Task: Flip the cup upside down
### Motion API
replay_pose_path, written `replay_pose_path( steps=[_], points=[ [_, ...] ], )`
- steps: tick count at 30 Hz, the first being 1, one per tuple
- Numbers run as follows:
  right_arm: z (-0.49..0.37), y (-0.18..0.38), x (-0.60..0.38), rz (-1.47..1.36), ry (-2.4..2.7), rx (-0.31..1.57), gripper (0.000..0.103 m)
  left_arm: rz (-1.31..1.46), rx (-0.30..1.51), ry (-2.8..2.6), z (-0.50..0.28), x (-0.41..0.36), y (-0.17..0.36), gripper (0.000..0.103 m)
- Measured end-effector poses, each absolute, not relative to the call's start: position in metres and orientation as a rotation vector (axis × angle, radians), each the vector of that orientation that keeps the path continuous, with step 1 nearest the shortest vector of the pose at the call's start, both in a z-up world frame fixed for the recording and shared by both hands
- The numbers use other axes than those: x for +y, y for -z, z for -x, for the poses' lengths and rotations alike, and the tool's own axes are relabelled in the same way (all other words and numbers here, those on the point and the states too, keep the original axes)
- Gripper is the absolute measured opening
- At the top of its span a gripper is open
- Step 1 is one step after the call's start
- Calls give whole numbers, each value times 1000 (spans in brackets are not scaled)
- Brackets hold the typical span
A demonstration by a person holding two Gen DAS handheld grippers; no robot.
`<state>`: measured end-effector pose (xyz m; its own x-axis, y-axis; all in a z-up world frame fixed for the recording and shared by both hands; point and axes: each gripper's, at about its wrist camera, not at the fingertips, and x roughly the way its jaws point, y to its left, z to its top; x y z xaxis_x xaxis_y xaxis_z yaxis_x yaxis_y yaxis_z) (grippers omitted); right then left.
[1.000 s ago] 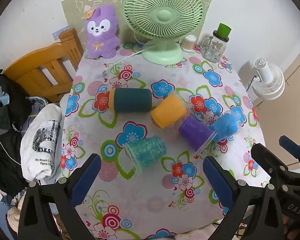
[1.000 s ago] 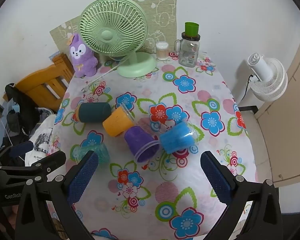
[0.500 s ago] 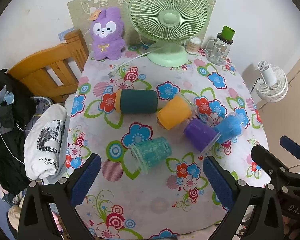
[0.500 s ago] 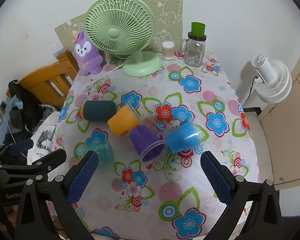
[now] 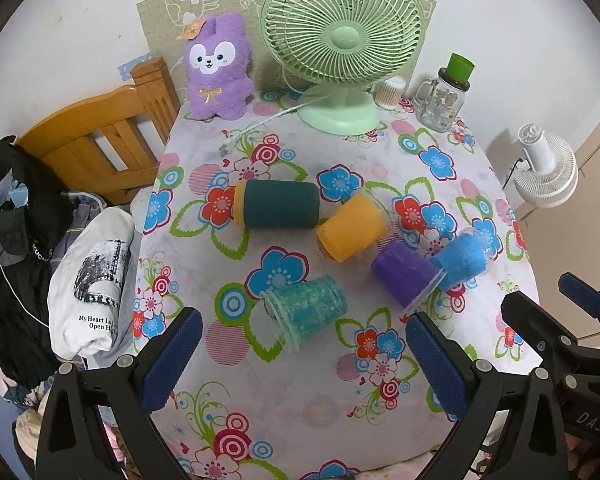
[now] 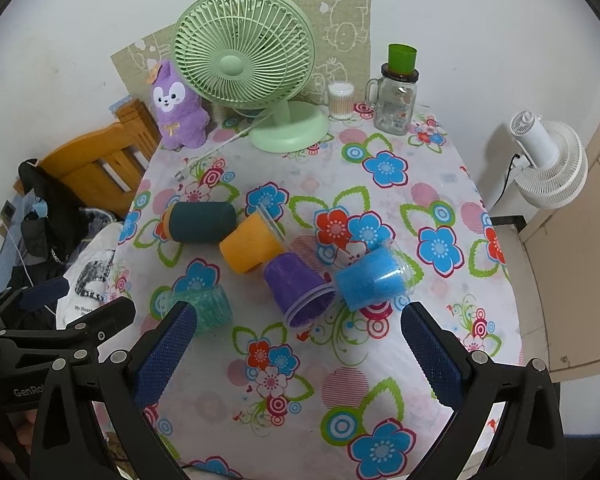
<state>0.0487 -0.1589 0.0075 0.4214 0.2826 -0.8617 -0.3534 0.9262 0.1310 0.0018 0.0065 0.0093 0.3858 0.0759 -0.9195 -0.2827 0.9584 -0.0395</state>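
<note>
Several cups lie on their sides on the flowered tablecloth [image 5: 300,380]: a dark teal cup [image 5: 278,204] [image 6: 202,222], an orange cup [image 5: 352,227] [image 6: 252,243], a purple cup [image 5: 406,274] [image 6: 298,288], a blue cup [image 5: 462,258] [image 6: 370,280] and a clear turquoise cup [image 5: 306,310] [image 6: 208,308]. My left gripper [image 5: 300,360] is open and empty, above the table's near edge, just short of the turquoise cup. My right gripper [image 6: 296,354] is open and empty, near the purple and blue cups.
At the table's back stand a green fan [image 5: 342,40] [image 6: 244,64], a purple plush toy [image 5: 218,68] [image 6: 178,106], a glass jar with a green lid [image 5: 444,96] [image 6: 396,94] and a swab tub [image 6: 340,100]. A wooden chair [image 5: 92,140] with clothes is left; a white floor fan [image 6: 548,166] is right.
Both grippers have drawn back and up a little, so the table and cups show smaller and more of the room is in view. The cups have not moved.
</note>
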Motion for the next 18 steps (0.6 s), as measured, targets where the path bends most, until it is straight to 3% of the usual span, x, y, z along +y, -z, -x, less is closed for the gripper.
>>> replay_pose_path(
  steps=[18],
  points=[
    [-83,7,-139,116,-397,1084,103,185,1186,-227,-33,23,7,102]
  ],
)
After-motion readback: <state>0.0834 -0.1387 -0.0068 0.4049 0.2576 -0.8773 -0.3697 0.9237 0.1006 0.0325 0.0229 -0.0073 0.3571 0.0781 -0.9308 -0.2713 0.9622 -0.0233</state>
